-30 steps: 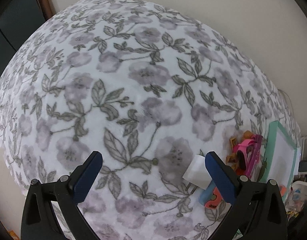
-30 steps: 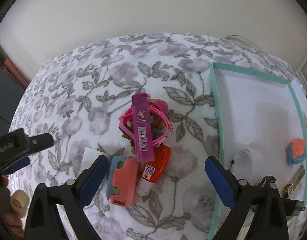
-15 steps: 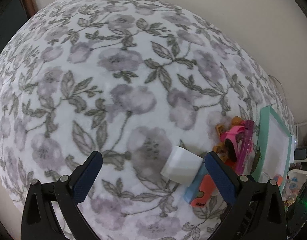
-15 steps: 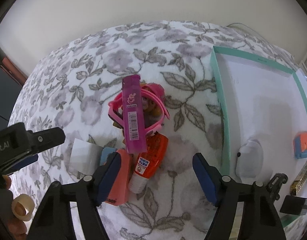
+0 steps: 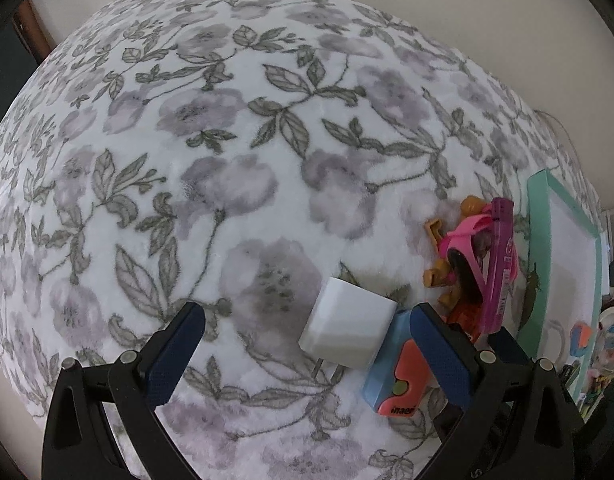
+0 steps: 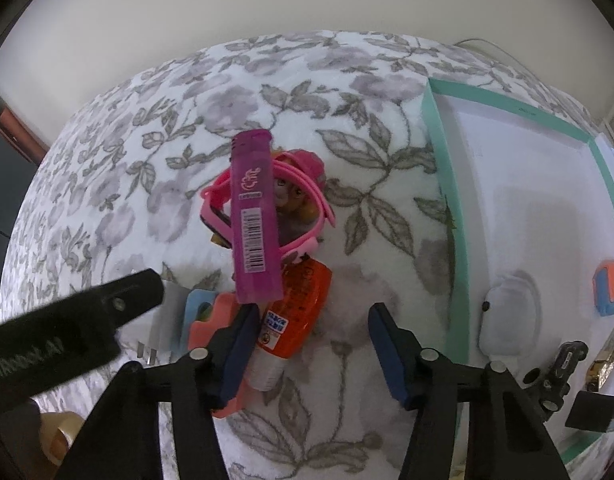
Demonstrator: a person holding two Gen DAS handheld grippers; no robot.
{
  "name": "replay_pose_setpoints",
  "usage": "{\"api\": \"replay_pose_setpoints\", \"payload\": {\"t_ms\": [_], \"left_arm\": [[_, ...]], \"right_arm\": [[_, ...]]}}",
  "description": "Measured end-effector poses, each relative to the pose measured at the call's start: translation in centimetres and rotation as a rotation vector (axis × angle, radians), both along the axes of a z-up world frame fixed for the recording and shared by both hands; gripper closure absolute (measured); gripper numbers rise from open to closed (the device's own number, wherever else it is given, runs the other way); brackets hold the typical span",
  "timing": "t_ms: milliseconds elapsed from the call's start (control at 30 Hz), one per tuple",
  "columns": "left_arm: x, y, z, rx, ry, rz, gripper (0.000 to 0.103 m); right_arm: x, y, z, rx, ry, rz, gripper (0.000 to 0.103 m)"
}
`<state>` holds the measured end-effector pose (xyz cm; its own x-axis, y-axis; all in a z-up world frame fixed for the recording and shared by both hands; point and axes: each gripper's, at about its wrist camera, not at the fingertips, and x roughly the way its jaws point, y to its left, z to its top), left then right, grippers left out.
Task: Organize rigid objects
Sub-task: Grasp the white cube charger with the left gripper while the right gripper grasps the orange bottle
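Since half a second ago the right gripper point(image 6: 309, 344) has dropped closer, jaws narrower yet apart, straddling the orange bottle point(image 6: 297, 312) at lower centre. The left gripper point(image 5: 303, 348), jaws wide apart, has neared the white charger point(image 5: 347, 330). A purple lighter point(image 6: 254, 216) lies across the pink watch point(image 6: 307, 200), left of the tray point(image 6: 443, 184).

Floral blanket point(image 5: 235, 184) under toy pile point(image 6: 267, 232)

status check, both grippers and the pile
Left gripper open, over white charger. Right gripper open, straddling orange bottle. Purple lighter overlaps bottle top.
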<state>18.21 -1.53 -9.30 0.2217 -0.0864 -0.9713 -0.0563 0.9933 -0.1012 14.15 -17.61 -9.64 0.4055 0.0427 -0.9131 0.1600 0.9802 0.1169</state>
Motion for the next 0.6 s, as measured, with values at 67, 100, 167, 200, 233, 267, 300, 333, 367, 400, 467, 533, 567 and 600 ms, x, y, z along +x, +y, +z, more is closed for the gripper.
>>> {"api": "replay_pose_setpoints", "payload": {"t_ms": [67, 100, 167, 200, 233, 267, 300, 333, 367, 400, 467, 533, 567, 600], "left_arm": [[0.1, -0.3, -0.1, 0.010, -0.005, -0.007, 0.001], [0.1, -0.4, -0.1, 0.017, -0.009, -0.009, 0.001], [0.1, -0.8, 0.0, 0.034, -0.016, -0.016, 0.001], [0.1, -0.9, 0.1, 0.042, -0.020, -0.021, 0.002], [0.1, -1.1, 0.1, 0.054, -0.022, -0.027, 0.002], [0.1, -1.4, 0.0, 0.062, -0.023, -0.033, 0.002], [0.1, -1.5, 0.0, 0.064, -0.024, -0.041, 0.002], [0.1, -1.8, -0.1, 0.067, -0.024, -0.050, 0.002], [0.2, -2.2, -0.2, 0.074, -0.022, -0.059, 0.003], [0.2, -2.4, -0.3, 0.081, -0.020, -0.062, 0.003], [0.3, -2.6, -0.5, 0.088, -0.017, -0.059, 0.006], [0.4, -2.4, -0.7, 0.088, -0.014, -0.045, 0.013], [0.3, -2.2, -0.7, 0.080, -0.013, -0.041, 0.016], [0.3, -1.9, -0.7, 0.069, -0.008, -0.033, 0.016]], "right_arm": [[0.1, 0.3, 0.1, 0.001, -0.002, 0.012, 0.050], [0.0, 0.3, 0.1, 0.001, -0.002, 0.015, 0.051], [0.0, 0.2, 0.1, 0.008, -0.001, 0.018, 0.056], [0.0, 0.2, 0.2, 0.010, 0.000, 0.017, 0.059], [0.0, 0.1, 0.2, 0.009, 0.000, 0.016, 0.059], [0.1, 0.1, 0.3, 0.006, 0.000, 0.013, 0.059], [0.1, 0.1, 0.3, 0.007, 0.000, 0.013, 0.059], [0.1, 0.1, 0.3, 0.005, 0.000, 0.015, 0.059], [0.1, 0.3, 0.1, 0.002, 0.004, 0.019, 0.060], [0.1, 0.3, 0.0, 0.001, 0.009, 0.023, 0.061], [0.2, 0.5, -0.2, -0.002, 0.011, 0.027, 0.061], [0.2, 0.4, -0.1, -0.003, 0.013, 0.030, 0.062], [0.2, 0.3, -0.1, -0.003, 0.013, 0.030, 0.064], [0.2, 0.3, -0.1, -0.003, 0.015, 0.028, 0.065]]}}
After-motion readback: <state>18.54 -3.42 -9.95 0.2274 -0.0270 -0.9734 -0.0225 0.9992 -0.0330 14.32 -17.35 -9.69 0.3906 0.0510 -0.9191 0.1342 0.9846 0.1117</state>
